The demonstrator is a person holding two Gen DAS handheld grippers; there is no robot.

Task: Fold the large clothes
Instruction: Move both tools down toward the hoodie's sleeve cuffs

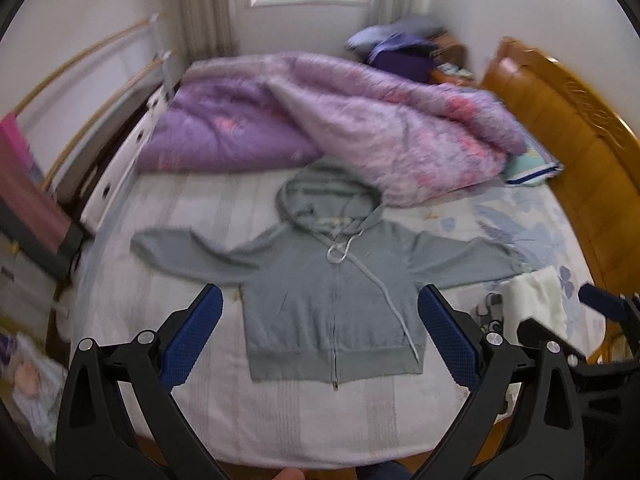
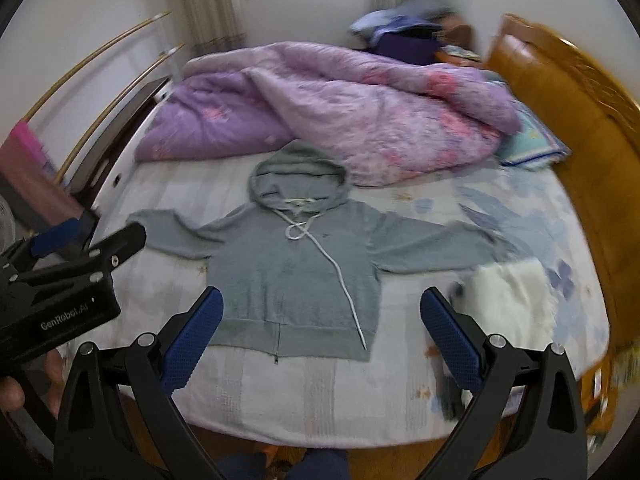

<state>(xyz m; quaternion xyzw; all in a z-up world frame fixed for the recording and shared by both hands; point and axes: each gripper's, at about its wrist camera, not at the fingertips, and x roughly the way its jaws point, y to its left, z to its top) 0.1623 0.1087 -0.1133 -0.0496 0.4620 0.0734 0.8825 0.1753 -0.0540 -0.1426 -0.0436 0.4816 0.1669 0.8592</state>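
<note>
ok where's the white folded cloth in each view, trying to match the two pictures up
Left wrist view: the white folded cloth lies at lower right on the bed, just below the hoodie's sleeve cuff on that side.
Right wrist view: the white folded cloth is again at lower right, blurred, below the same cuff of the hoodie.
Shared landmark: the purple quilt heaped behind the hood.

Left gripper [image 1: 320, 306]: jaws spread wide, holding nothing | Right gripper [image 2: 322, 308]: jaws spread wide, holding nothing
</note>
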